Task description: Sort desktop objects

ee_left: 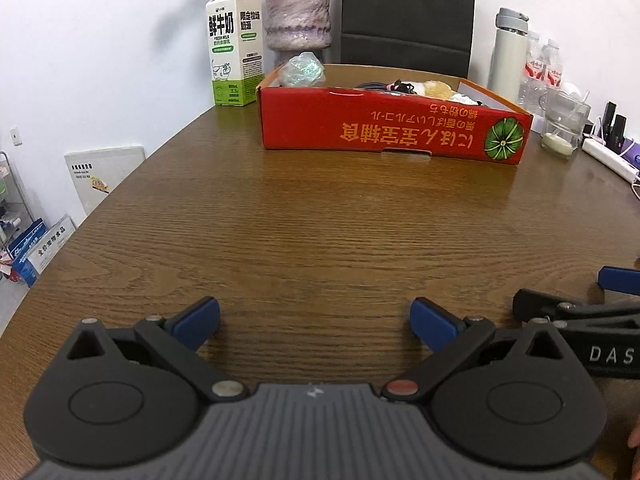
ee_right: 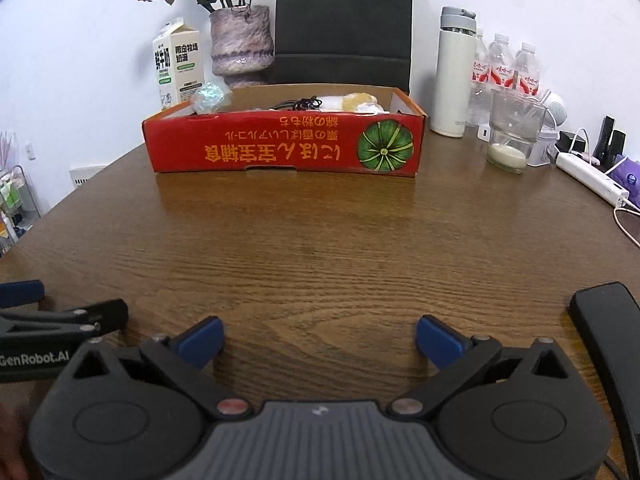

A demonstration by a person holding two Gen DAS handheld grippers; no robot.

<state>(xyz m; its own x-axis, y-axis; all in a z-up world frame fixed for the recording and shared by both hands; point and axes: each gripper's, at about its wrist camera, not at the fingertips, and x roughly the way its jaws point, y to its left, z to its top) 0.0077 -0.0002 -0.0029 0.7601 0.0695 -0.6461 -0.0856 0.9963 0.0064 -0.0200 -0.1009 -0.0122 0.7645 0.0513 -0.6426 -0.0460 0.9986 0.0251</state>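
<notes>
left wrist view: the left gripper rests low over the bare wooden table, its blue fingers spread wide with nothing between them. well ahead stands the red box, already holding a teal crinkled bundle, a dark cable and yellowish items.

right wrist view: the right gripper is likewise spread apart and empty, just beside the left one. the red box sits centred ahead, well apart. a black flat object lies on the table close at the right. judging by this, most sorting looks done; that black piece may be what is left.
</notes>
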